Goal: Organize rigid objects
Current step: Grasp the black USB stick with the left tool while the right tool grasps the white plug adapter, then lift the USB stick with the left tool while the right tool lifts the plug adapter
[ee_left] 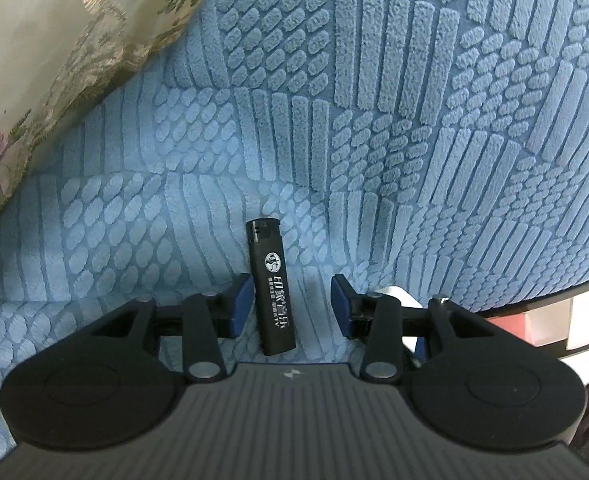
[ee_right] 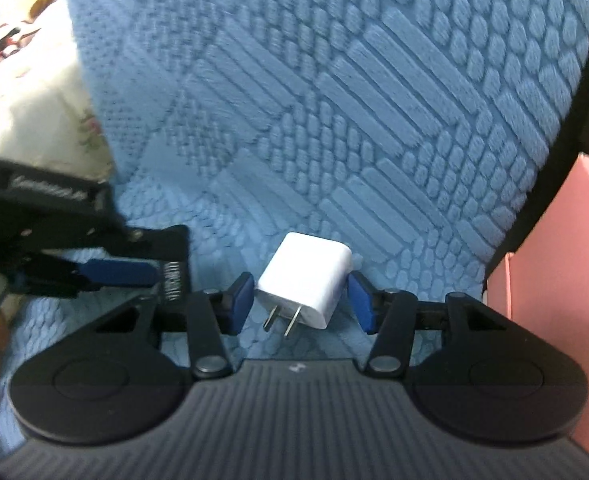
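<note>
left gripper [ee_left: 290,306]: jaws apart, black lighter [ee_left: 271,286] between, unclamped | right gripper [ee_right: 301,304]: jaws apart around white charger [ee_right: 308,282], no firm contact visible | blue textured cover [ee_left: 414,120]

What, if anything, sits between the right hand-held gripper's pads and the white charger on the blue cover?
Nothing visible. The white charger lies on the blue textured cover between the right hand-held gripper pads, with only narrow gaps on each side. The left hand-held gripper stays off to the side.

You see a blue textured cover [ee_left: 414,120] under everything, a floral cloth [ee_left: 46,60] along its left edge, and a pink box [ee_right: 566,260] at right.
</note>
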The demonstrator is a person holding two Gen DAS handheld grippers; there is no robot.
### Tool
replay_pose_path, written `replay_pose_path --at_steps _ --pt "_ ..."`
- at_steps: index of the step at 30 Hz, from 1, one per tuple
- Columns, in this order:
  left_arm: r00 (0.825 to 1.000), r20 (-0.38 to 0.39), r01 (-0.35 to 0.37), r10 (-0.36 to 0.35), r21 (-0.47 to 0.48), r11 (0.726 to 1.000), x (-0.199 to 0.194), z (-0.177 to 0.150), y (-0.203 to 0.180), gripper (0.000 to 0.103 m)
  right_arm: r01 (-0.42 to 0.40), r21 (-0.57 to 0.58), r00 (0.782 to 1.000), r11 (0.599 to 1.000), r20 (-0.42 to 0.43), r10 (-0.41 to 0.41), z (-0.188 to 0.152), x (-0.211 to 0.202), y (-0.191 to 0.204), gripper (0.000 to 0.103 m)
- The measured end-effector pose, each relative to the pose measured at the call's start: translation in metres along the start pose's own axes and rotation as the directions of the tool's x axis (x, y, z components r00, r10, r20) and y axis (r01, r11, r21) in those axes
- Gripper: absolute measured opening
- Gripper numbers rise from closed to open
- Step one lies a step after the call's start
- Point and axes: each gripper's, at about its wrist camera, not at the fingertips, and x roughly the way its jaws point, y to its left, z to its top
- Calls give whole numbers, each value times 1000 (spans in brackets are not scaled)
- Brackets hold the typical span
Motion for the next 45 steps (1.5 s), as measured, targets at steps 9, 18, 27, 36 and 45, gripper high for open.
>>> replay_pose_path --at_steps 9,18,27,36,45 --pt "1000 -2 27 -27 -18 999 0 0 1 48 -44 -5 998 999 -48 44 -13 6 9 53" --pt "999 6 52 -52 -6 999 11 -3 -7 47 -76 1 995 997 -64 76 -13 15 2 53" --pt "988 3 156 -156 -9 988 20 -5 -15 47 -85 -1 995 996 -61 84 -14 22 5 53" --pt "998 -5 58 -57 83 995 37 -13 -34 30 -88 -4 994 996 -64 88 -16 20 2 53" --pt "1000 12 3 -5 163 987 56 -26 -53 20 -82 -30 993 996 -84 79 -22 24 6 52"
